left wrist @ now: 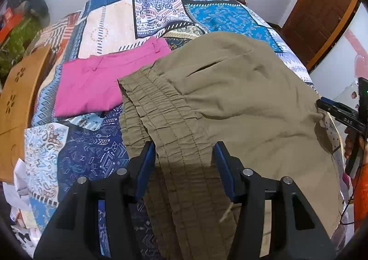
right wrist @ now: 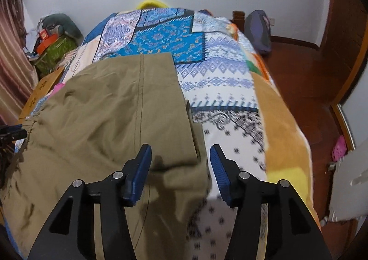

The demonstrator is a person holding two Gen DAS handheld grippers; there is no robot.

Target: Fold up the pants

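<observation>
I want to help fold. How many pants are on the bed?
2. The khaki pants lie in front, under both cameras; the pink pants lie folded behind them, to the left. More may be hidden.

Khaki pants on patchwork bedspread, elastic waistband between parted left tongs

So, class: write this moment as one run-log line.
task: fold pants | khaki pants: on patterned bedspread | left gripper: open over waistband | right gripper: open over pants edge | pink garment: beside

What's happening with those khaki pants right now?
Left gripper open over waistband. Right gripper open, nothing held. Khaki pants folded on bedspread. Pink pants alongside.
</observation>
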